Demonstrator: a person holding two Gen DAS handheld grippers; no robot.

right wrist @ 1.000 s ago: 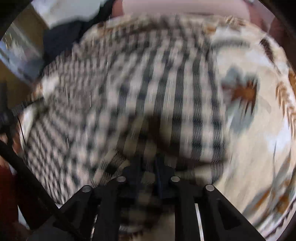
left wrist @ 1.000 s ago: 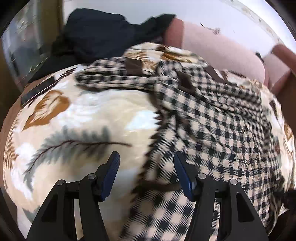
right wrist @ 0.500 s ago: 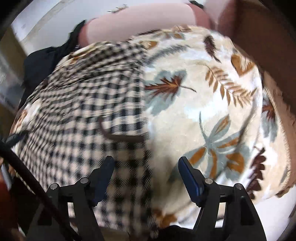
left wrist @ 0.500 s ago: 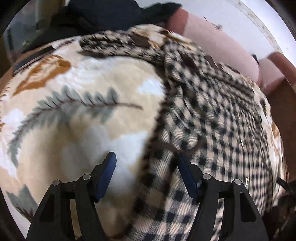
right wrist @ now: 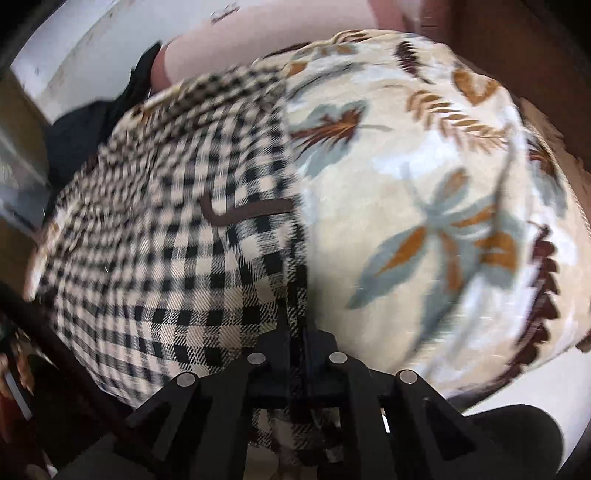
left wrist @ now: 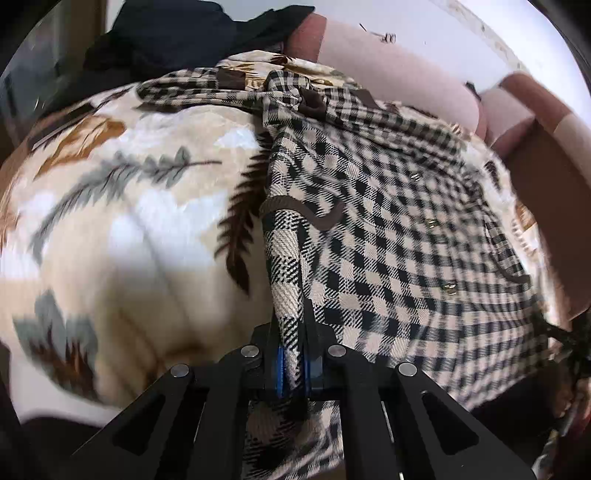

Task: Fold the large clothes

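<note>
The checked shirt (left wrist: 388, 229) lies spread on the leaf-print blanket (left wrist: 122, 229), its black-and-cream body flat and its collar end bunched toward the pink sofa back (left wrist: 399, 70) beyond the blanket. We see the left gripper (left wrist: 291, 365) clenched on the shirt's near edge, a narrow fold of checked cloth standing pinched between the blue pads, with bare blanket to the left of that fold. In the right wrist view the right gripper (right wrist: 297, 354) grasps the opposite near edge of the shirt (right wrist: 177, 258), jaws pressed together on the cloth, with bare blanket (right wrist: 424, 192) to their right. A brown-trimmed pocket sits on the shirt ahead of each gripper. Dark clothing (left wrist: 177, 33) is piled past the blanket's far end.
</note>
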